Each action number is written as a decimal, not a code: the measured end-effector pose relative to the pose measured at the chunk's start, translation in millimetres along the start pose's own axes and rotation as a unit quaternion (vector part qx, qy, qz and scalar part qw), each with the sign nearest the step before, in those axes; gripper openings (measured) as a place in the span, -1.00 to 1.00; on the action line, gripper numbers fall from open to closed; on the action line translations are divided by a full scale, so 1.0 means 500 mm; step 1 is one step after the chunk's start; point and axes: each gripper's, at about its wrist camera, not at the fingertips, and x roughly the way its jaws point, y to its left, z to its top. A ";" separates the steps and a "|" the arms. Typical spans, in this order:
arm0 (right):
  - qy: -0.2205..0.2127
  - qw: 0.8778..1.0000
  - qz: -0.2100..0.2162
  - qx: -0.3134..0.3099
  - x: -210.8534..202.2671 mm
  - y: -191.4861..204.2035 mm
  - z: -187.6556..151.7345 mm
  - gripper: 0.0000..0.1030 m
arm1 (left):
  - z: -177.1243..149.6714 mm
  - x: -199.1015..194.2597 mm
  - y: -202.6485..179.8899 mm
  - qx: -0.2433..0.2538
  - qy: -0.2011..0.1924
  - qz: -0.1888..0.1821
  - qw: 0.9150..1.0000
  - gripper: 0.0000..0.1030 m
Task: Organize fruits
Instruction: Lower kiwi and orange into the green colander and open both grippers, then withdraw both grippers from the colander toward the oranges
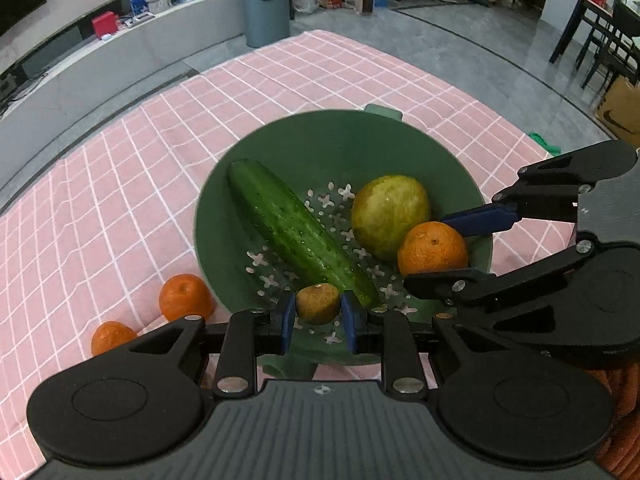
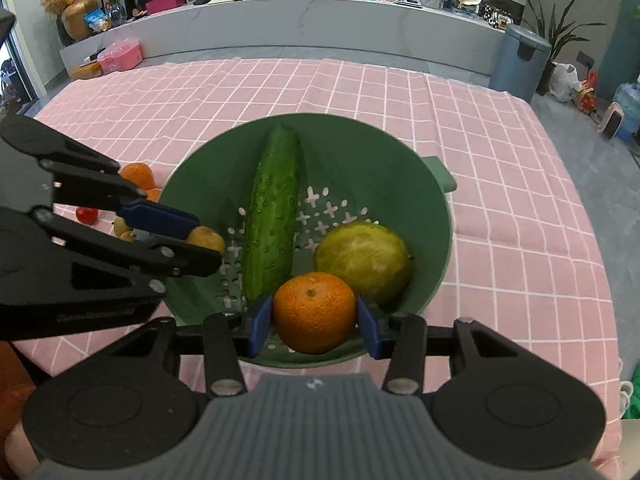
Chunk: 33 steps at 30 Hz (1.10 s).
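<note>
The left tongs (image 2: 202,240) hide most of the small fruits (image 2: 124,230) beside the colander (image 2: 436,216).

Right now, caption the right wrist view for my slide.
Right gripper holds an orange over the green colander, beside cucumber and yellow-green fruit.

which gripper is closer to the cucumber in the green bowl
Left. The left gripper, shut on a small brownish fruit, sits right by the cucumber end. The right gripper, holding an orange, is slightly further off.
</note>
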 end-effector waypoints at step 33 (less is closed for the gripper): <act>-0.088 0.995 0.017 0.033 -0.054 -0.015 -0.015 0.11 | -0.037 -0.130 0.058 -0.055 -0.079 0.034 0.995 -0.13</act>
